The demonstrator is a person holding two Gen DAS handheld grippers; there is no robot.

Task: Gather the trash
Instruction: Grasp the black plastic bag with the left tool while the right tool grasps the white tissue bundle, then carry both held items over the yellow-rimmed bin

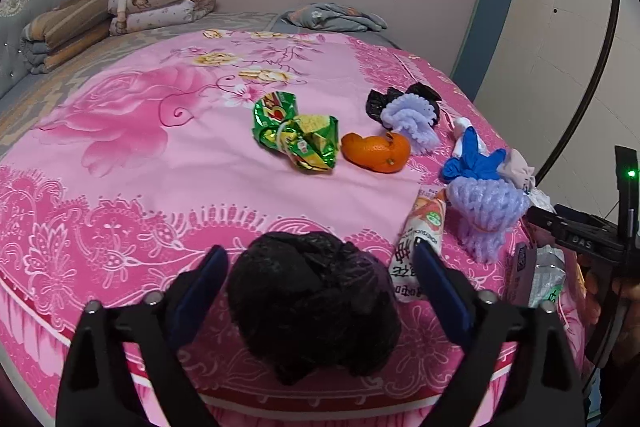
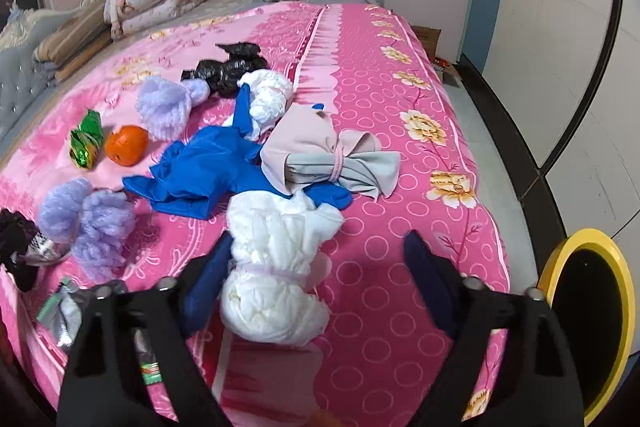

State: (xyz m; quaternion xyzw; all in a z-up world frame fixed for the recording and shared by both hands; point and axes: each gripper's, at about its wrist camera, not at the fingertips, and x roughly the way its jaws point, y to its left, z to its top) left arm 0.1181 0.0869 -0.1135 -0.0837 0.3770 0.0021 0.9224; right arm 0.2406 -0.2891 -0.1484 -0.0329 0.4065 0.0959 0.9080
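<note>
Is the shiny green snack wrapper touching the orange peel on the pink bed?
Apart. In the left wrist view, a strip of pink sheet shows between the green snack wrapper and the orange peel.

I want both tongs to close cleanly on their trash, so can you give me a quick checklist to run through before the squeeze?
1. Black bag bundle sits between the left tongs: ok.
2. Left pads touching the bundle: not ok, gaps show on both sides.
3. White tied bundle centred in the right tongs: not ok, it lies against the left finger.
4. Snack wrapper clear of the left tongs' right finger: cannot tell, they overlap in view.
5. Yellow-rimmed bin within sight beside the bed: ok.
</note>
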